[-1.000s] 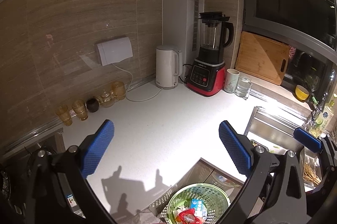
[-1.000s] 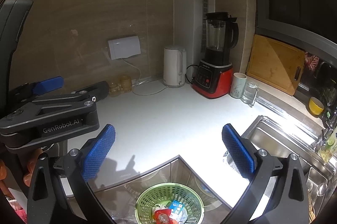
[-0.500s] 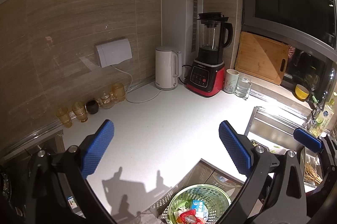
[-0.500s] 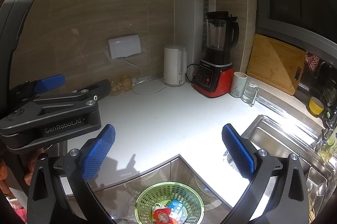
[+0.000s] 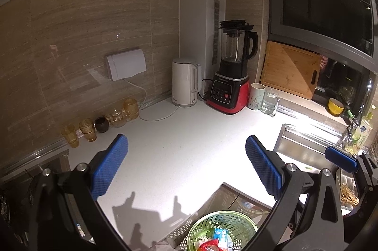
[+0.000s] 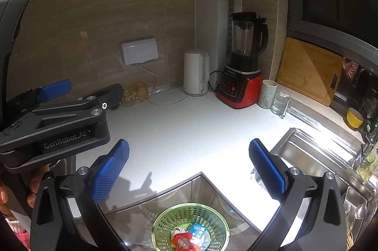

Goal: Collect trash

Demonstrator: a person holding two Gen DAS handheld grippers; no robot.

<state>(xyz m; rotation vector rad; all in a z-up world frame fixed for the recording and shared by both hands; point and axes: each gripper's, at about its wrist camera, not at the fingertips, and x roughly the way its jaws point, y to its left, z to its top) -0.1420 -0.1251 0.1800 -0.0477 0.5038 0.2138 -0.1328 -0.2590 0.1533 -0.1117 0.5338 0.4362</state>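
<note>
A green mesh bin point(image 5: 224, 229) point(image 6: 191, 226) stands on the floor below the counter's inner corner, holding a red wrapper point(image 6: 182, 242) and a blue-and-white packet point(image 6: 198, 231). My left gripper point(image 5: 186, 168) hangs open over the white counter point(image 5: 184, 151), nothing between its blue pads. Above the counter edge and the bin, my right gripper point(image 6: 189, 168) is open and empty too. The left gripper's body point(image 6: 56, 123) shows at the left of the right wrist view, with a person's fingers under it.
Along the wall stand a white kettle point(image 5: 185, 83), a red-based blender point(image 5: 232, 76), a mug point(image 5: 256, 96), a glass jug point(image 5: 269, 102) and several amber glasses point(image 5: 89, 128). A steel sink point(image 6: 314, 163) lies at the right. A wooden board point(image 6: 309, 69) leans behind it.
Both grippers have stayed almost still; the views shift only slightly. Both remain open and empty.
</note>
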